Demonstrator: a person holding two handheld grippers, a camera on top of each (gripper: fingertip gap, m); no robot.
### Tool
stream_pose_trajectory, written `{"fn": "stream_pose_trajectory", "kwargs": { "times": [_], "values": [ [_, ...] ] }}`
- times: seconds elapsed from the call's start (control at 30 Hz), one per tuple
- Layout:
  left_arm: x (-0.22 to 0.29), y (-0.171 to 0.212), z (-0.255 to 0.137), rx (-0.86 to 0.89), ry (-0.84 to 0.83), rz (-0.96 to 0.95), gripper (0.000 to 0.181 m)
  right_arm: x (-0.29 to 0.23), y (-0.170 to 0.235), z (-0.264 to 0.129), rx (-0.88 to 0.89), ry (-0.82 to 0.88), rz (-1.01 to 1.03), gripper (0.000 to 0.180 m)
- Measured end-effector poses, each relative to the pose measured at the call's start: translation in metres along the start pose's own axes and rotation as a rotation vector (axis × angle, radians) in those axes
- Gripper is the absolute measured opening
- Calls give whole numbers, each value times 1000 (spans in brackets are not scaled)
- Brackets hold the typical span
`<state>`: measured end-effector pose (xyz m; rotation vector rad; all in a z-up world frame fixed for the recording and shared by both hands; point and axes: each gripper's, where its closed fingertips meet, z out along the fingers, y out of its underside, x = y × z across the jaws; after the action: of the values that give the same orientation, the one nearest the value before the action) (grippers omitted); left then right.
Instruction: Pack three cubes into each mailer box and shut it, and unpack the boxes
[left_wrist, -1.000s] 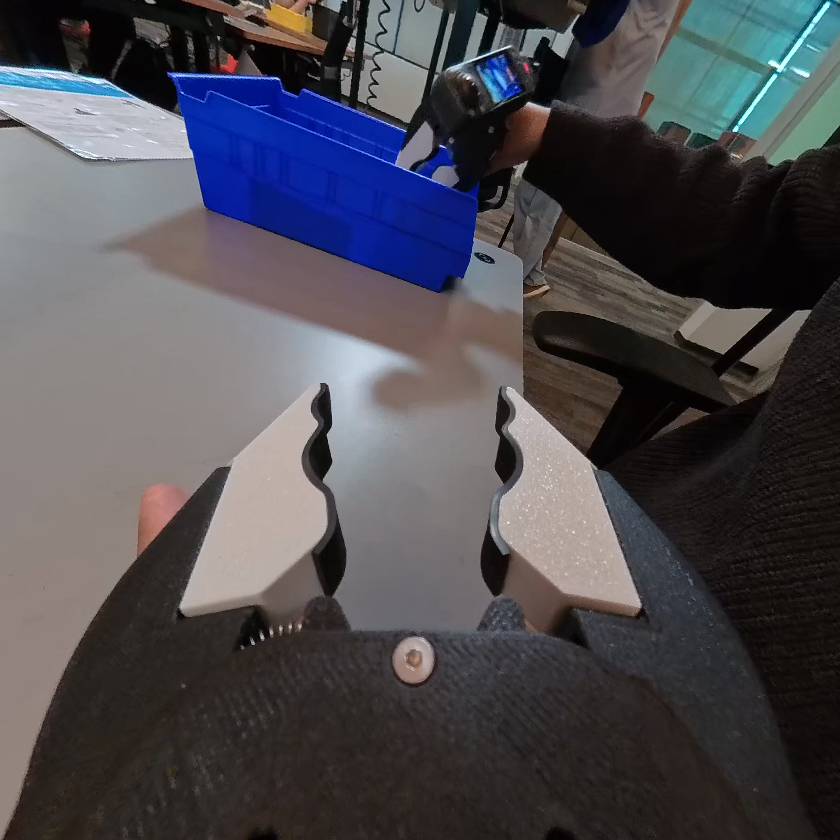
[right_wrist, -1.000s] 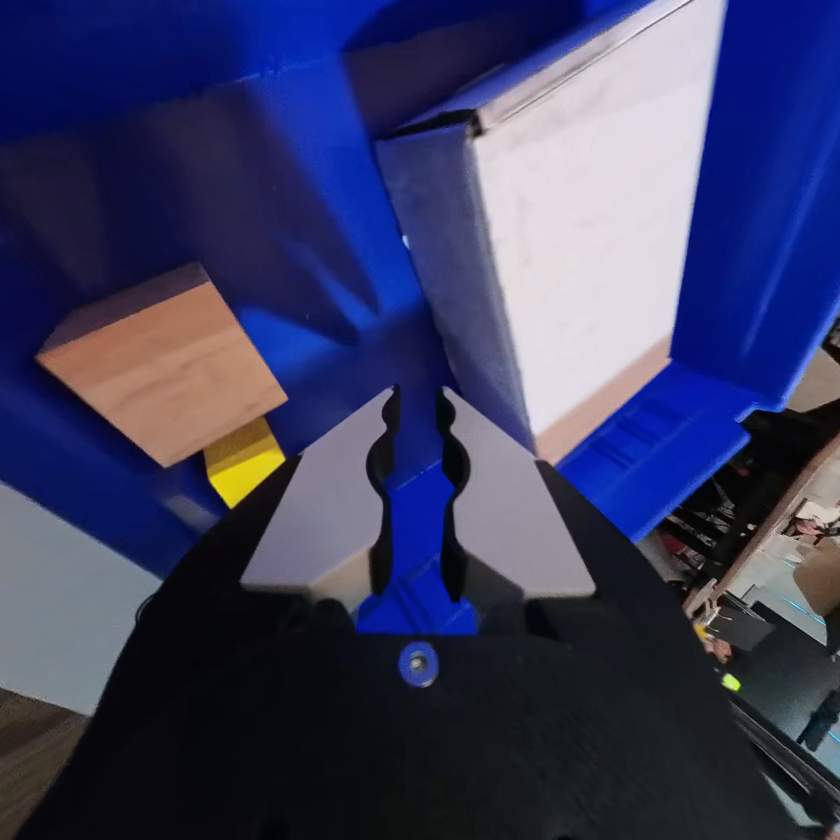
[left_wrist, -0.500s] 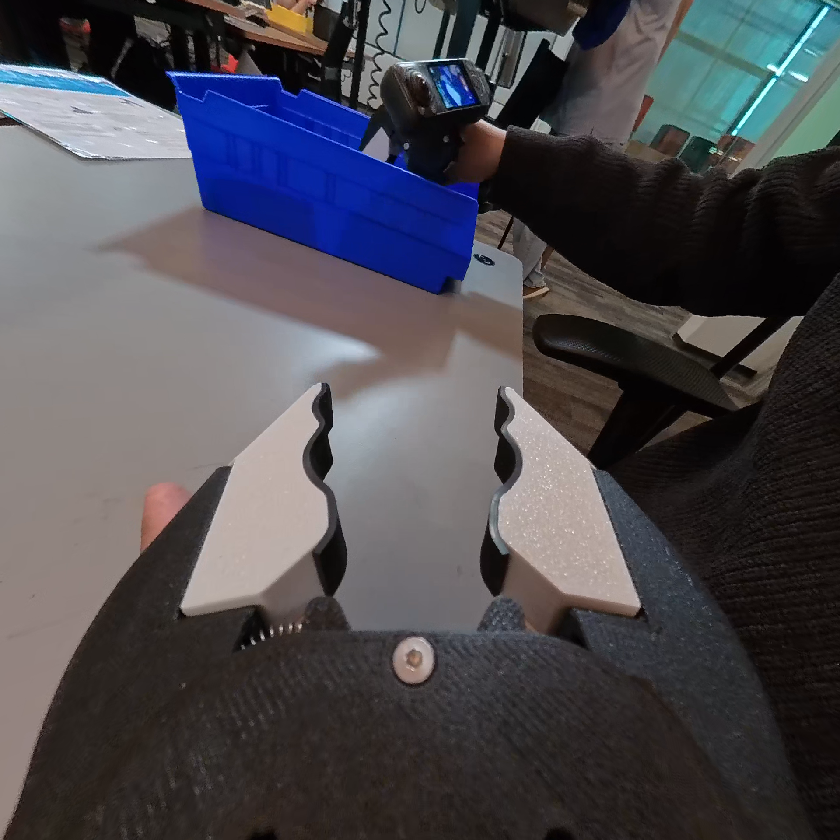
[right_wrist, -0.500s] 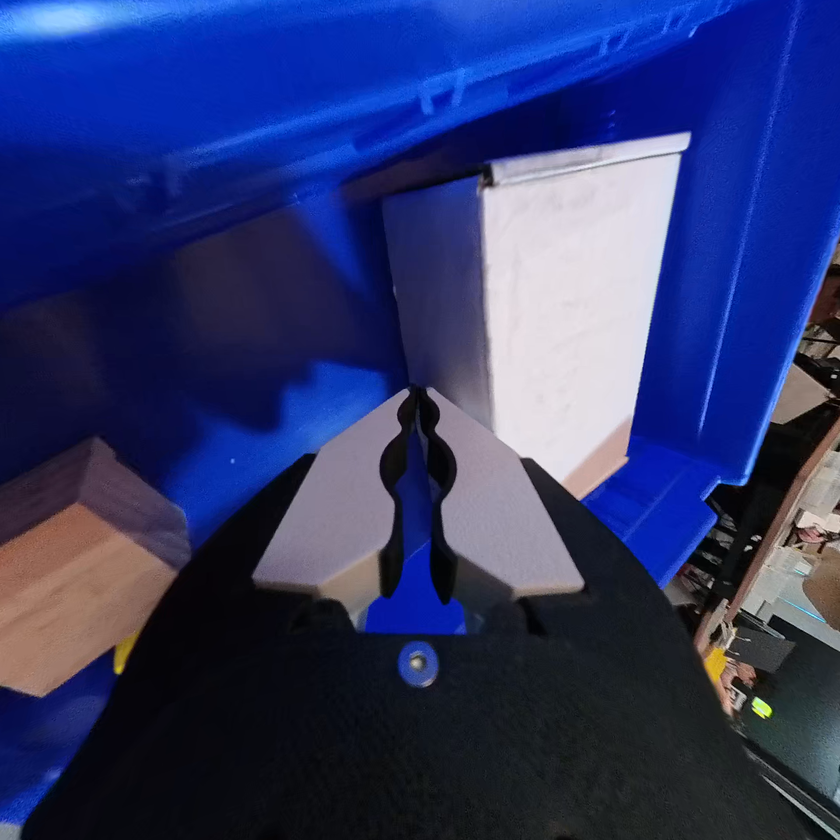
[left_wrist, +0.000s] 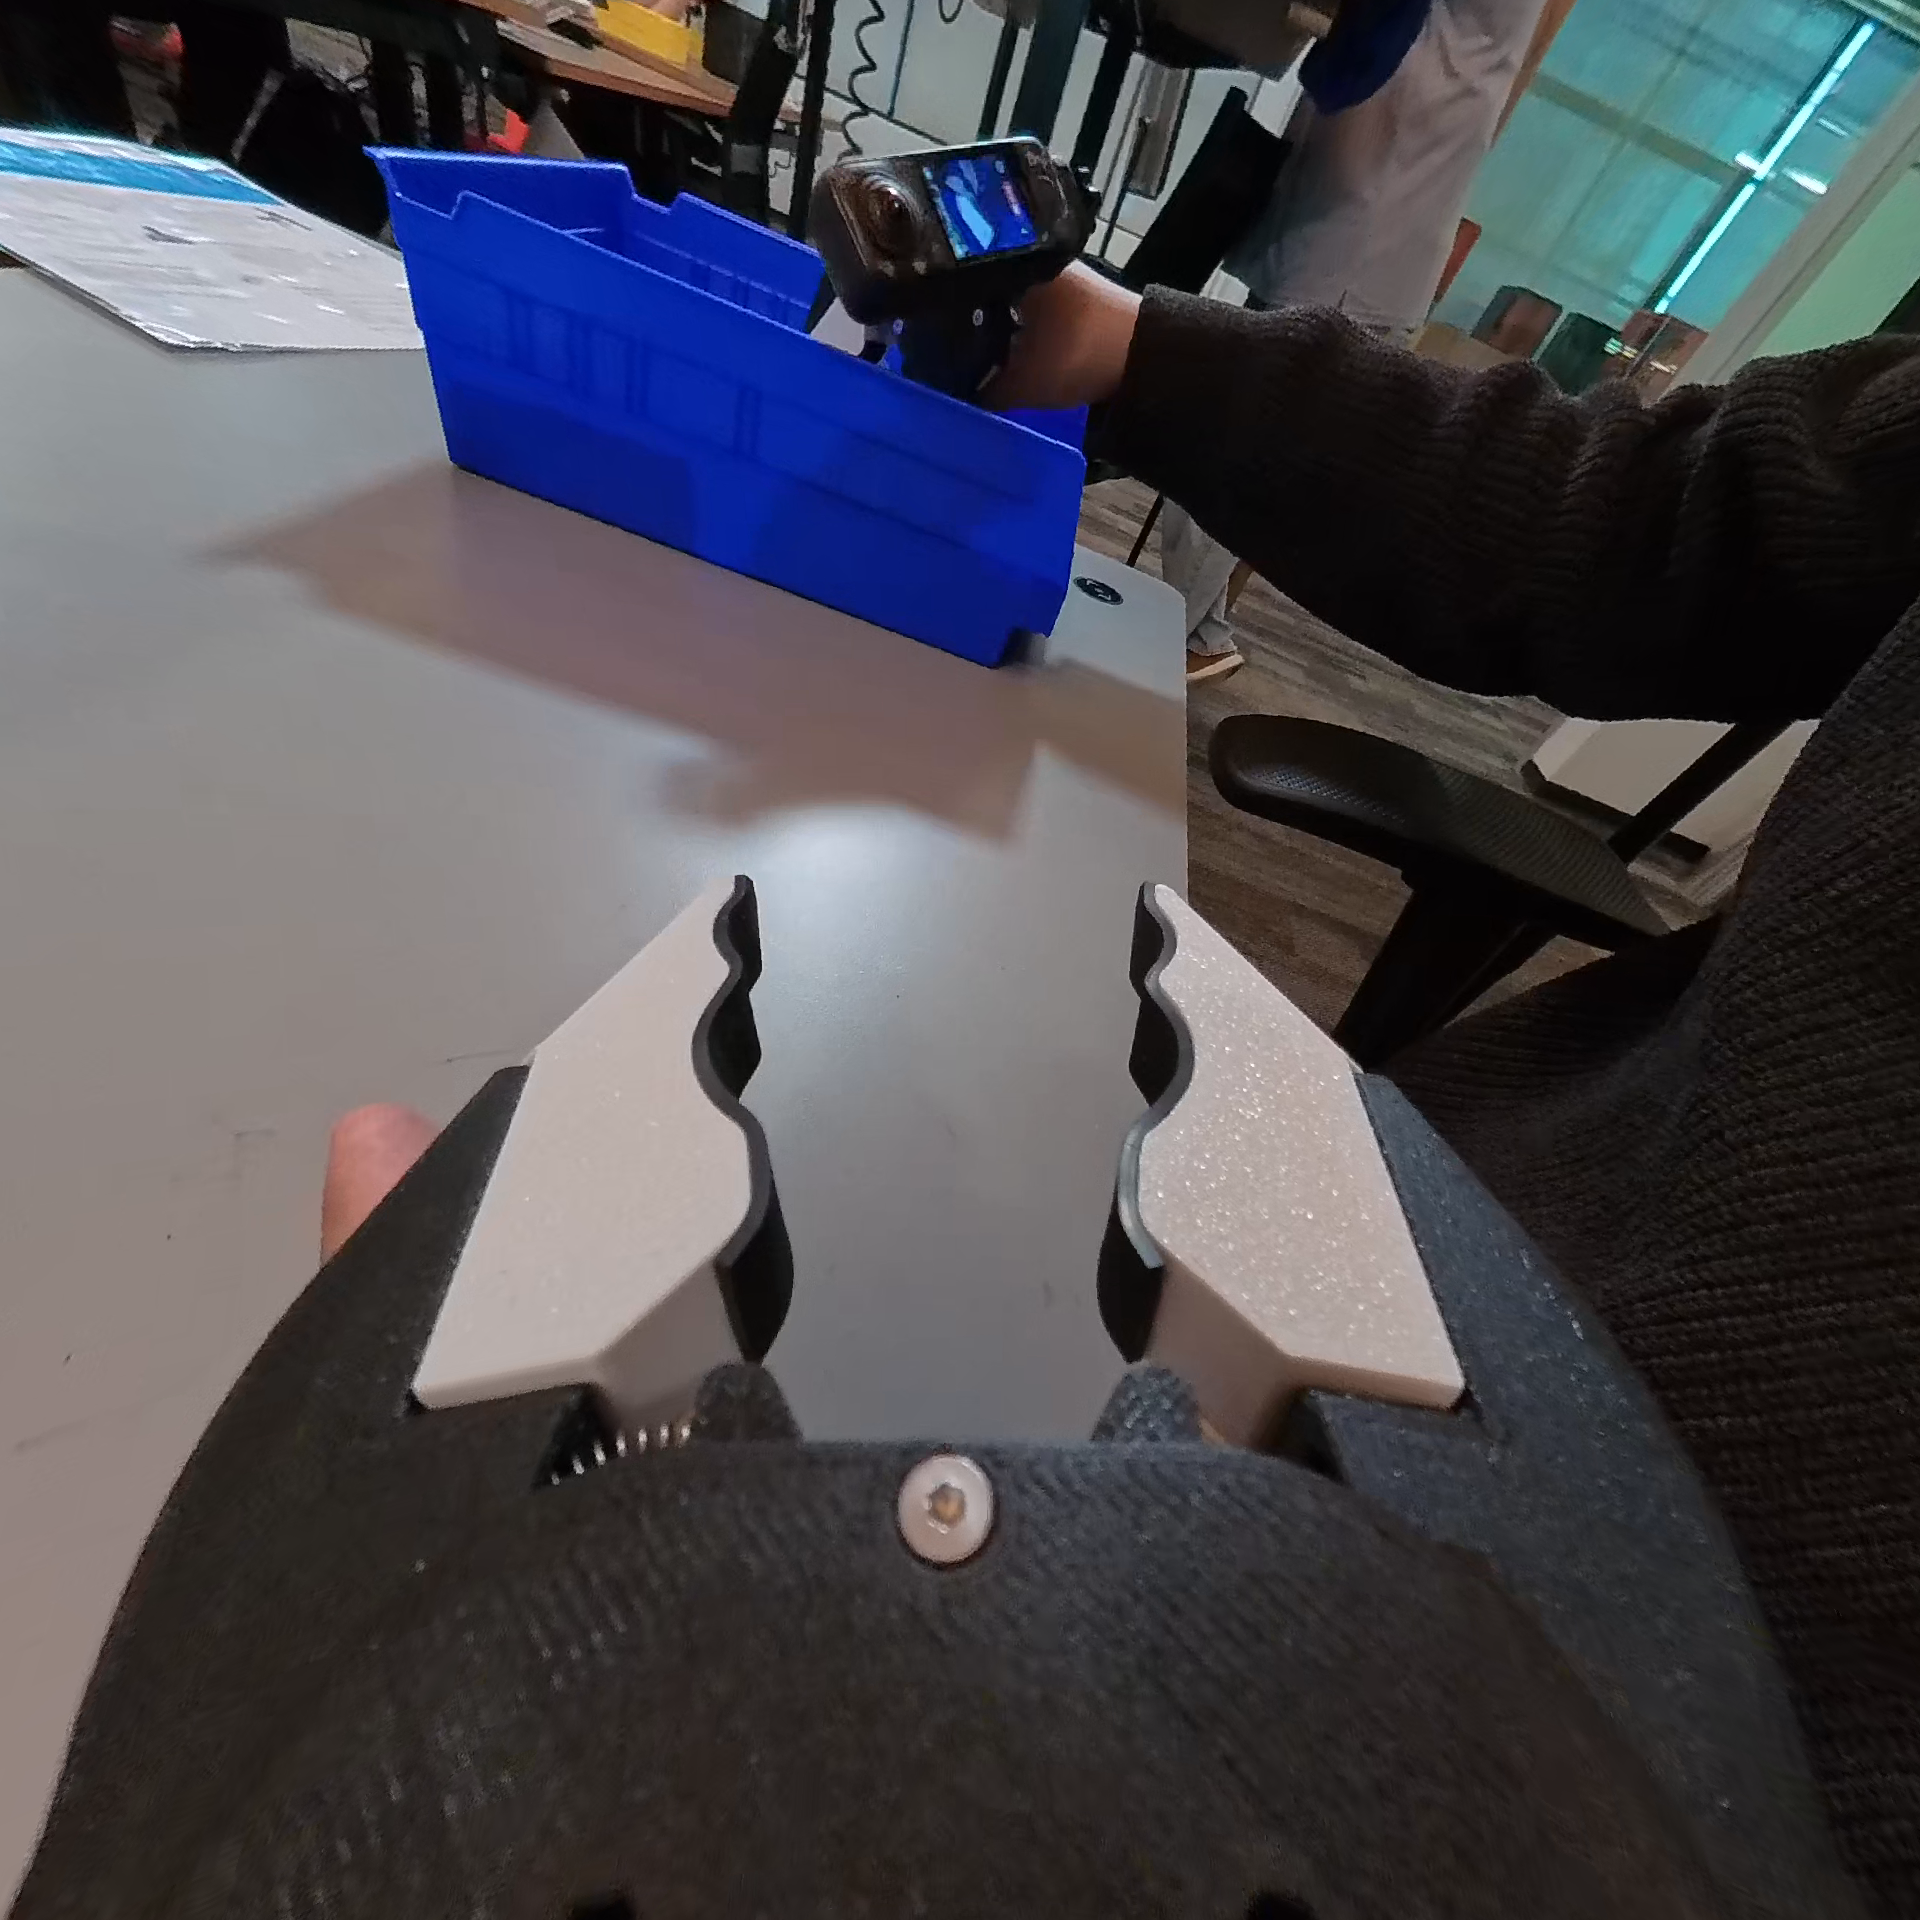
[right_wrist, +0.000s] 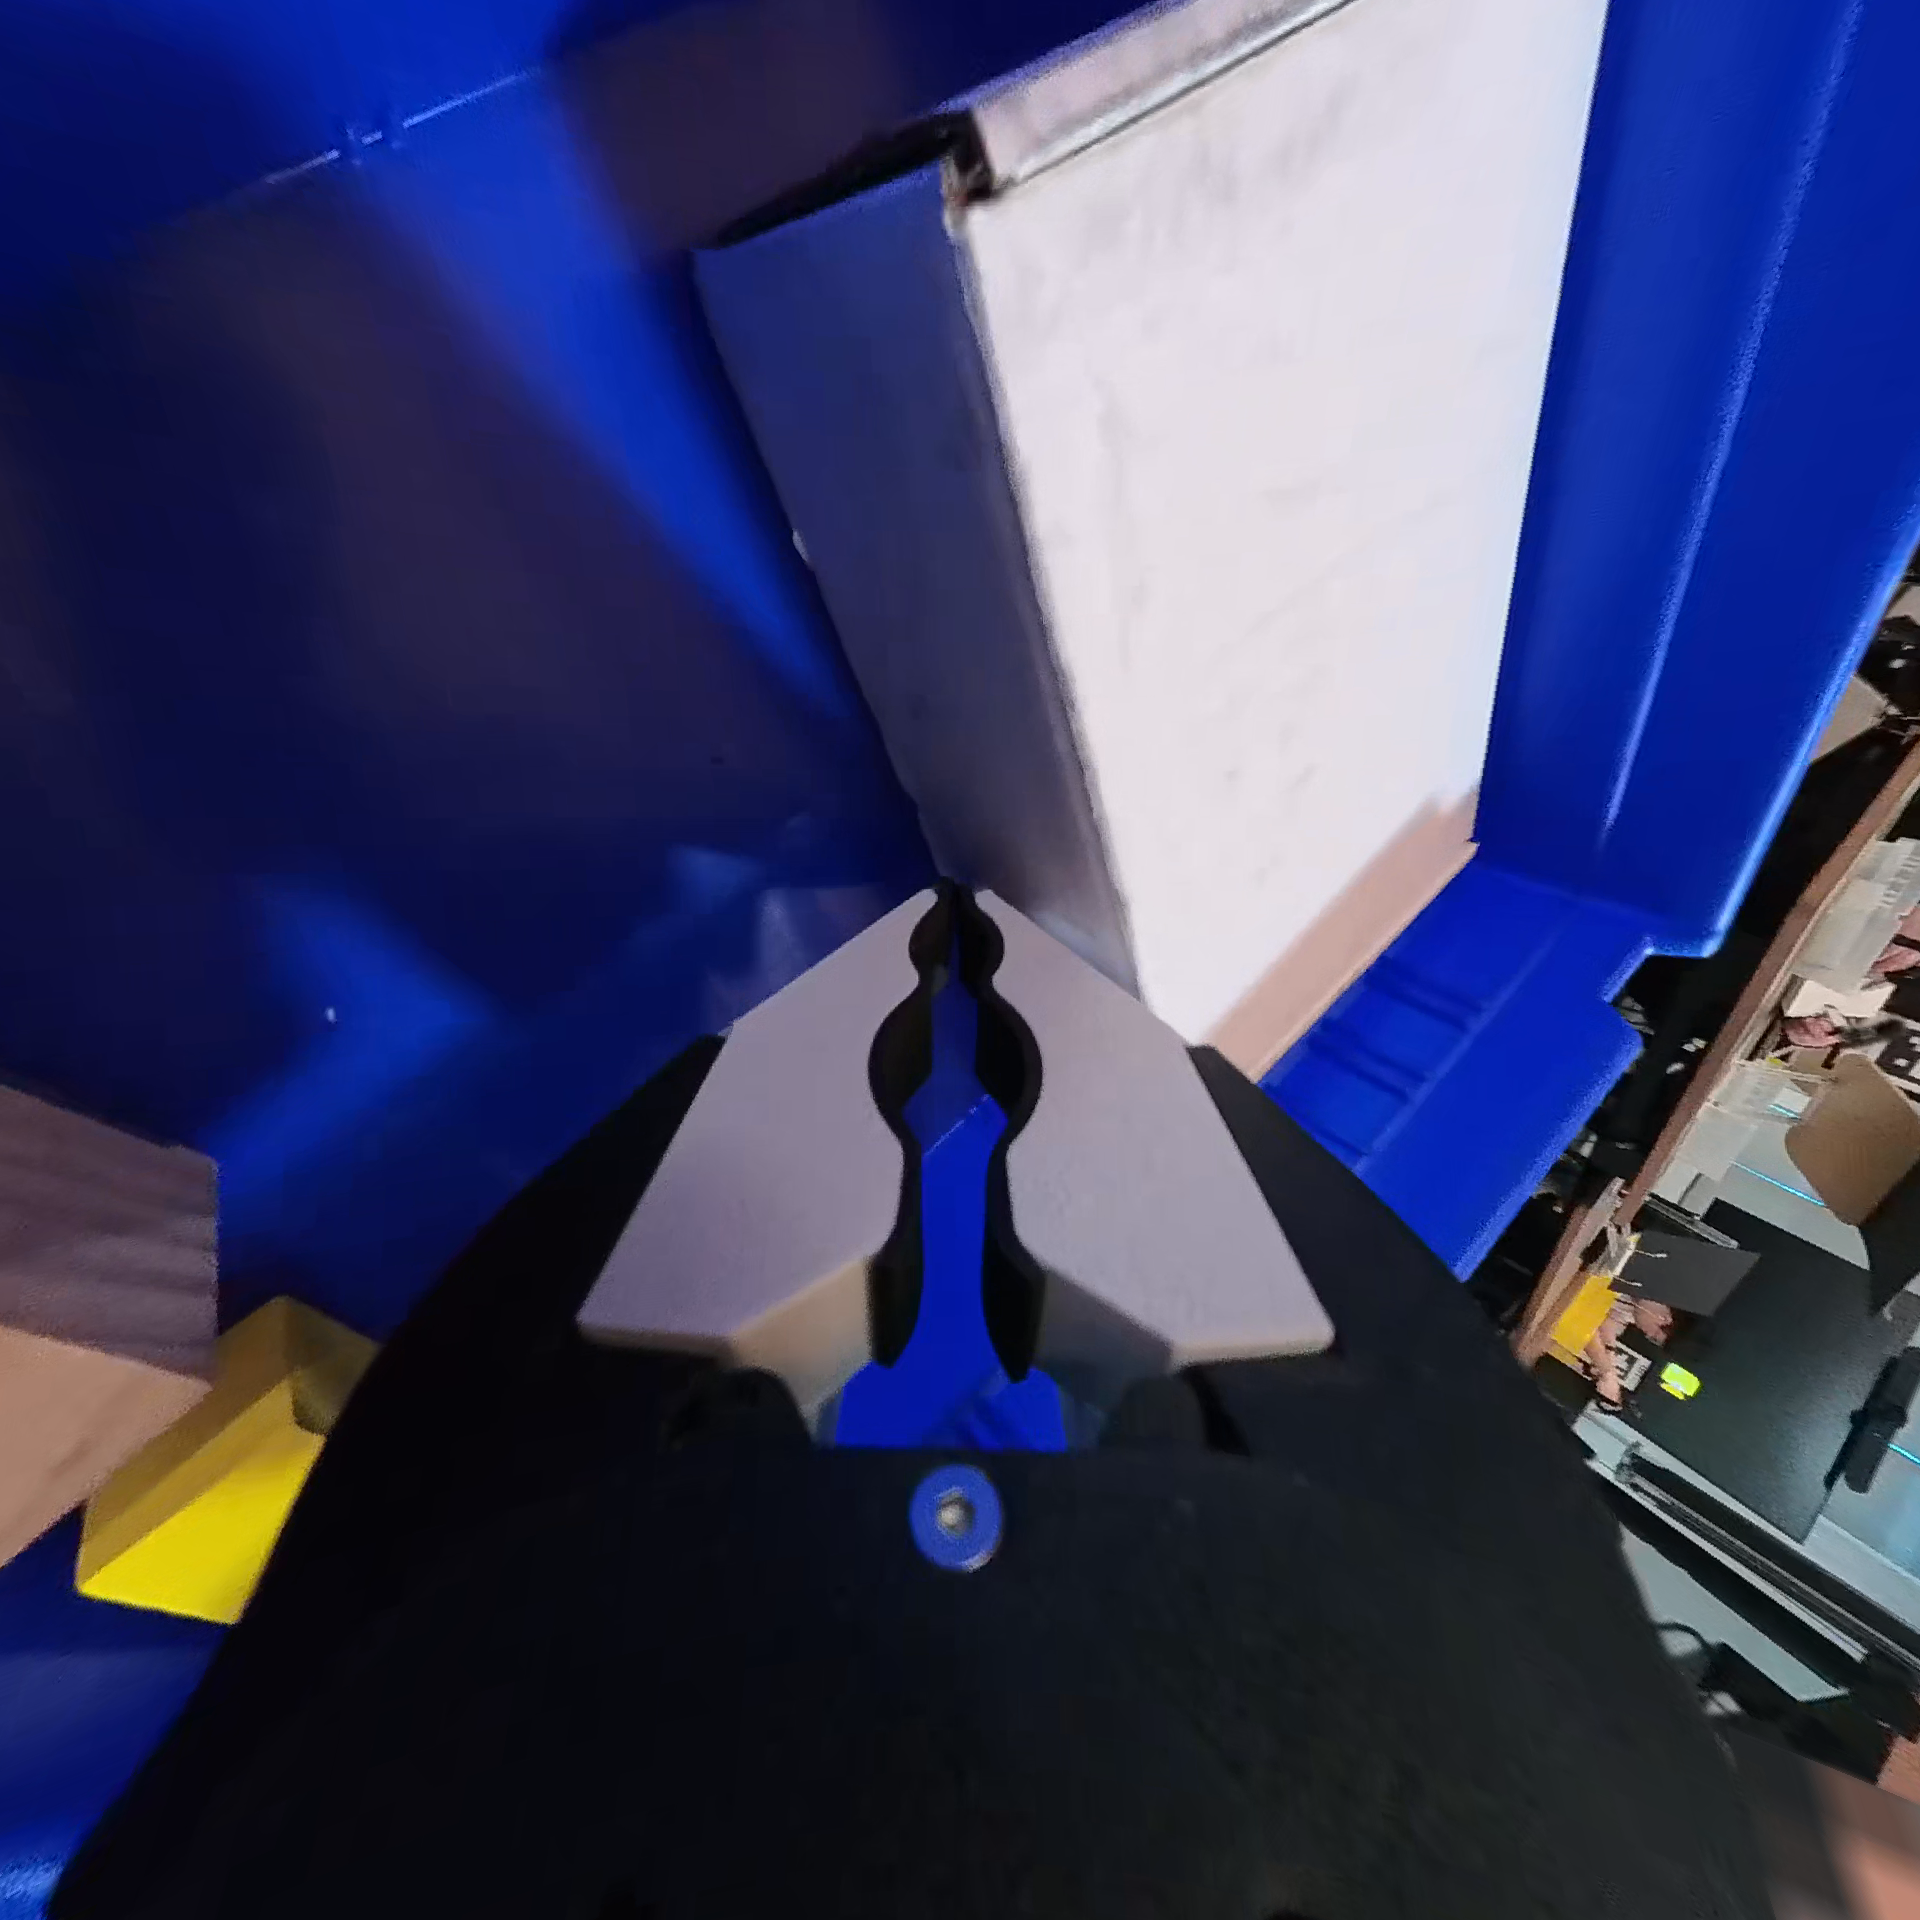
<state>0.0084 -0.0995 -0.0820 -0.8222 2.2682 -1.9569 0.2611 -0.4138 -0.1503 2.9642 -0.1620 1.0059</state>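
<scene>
A grey table (left_wrist: 312, 748) stands on wood-look floor (left_wrist: 1278, 894); a black chair (left_wrist: 1455, 821) sits beside it (teal-lit windows (left_wrist: 1704, 156) behind).

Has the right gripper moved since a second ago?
Yes. The right gripper has swung left along the blue bin, deeper inside, and closed its jaws.

I'm working in what looks like a lab or workshop: grey worktable (left_wrist: 312, 790), blue plastic storage bin (left_wrist: 727, 457), black office chair (left_wrist: 1455, 821), cluttered workbenches (left_wrist: 623, 62) behind, hanging coiled cable (left_wrist: 868, 114), glass partition walls (left_wrist: 1683, 156).
</scene>
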Motion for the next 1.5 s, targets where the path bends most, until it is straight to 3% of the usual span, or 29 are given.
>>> {"fn": "stream_pose_trajectory", "kwargs": {
  "times": [0.37, 0.57, 0.6, 0.73, 0.93, 1.07, 1.13, 1.23, 1.3, 1.37, 1.43, 1.5],
  "values": [
    [-1, 0, 1, -5, -14, 6, 69, -3, 8, -18, 16, -4, 55, 9],
    [-9, 0, 1, -3, -49, -27, 68, 21, -32, -106, 226, 133, 203, 12],
    [-12, 0, 1, -1, -60, -37, 66, 18, -48, -124, 299, 124, 215, 21],
    [-22, -3, -2, 16, -113, -54, 65, -36, -140, -190, 698, -209, 305, 62],
    [-45, -26, -27, 74, -274, -83, 78, -143, -246, -243, 933, -665, 340, 78],
    [-65, -76, -95, 203, -449, -86, 78, -206, -289, -258, 971, -810, 259, 77],
    [-84, -101, -153, 262, -607, -68, 76, -228, -303, -261, 1004, -848, 235, 73],
    [-113, -126, -262, 300, -880, 17, 59, -252, -312, -259, 1031, -905, 216, 73],
    [-145, -121, -342, 200, -1108, 21, 61, -257, -311, -252, 1013, -916, 220, 72],
    [-180, -96, -411, 57, -1256, -97, 76, -254, -312, -243, 1006, -915, 252, 70],
    [-206, -59, -454, -92, -1304, -255, 82, -250, -315, -238, 1003, -942, 304, 68],
    [-223, -28, -467, -217, -1273, -325, 86, -247, -318, -238, 1009, -1005, 354, 67]
  ]
}}
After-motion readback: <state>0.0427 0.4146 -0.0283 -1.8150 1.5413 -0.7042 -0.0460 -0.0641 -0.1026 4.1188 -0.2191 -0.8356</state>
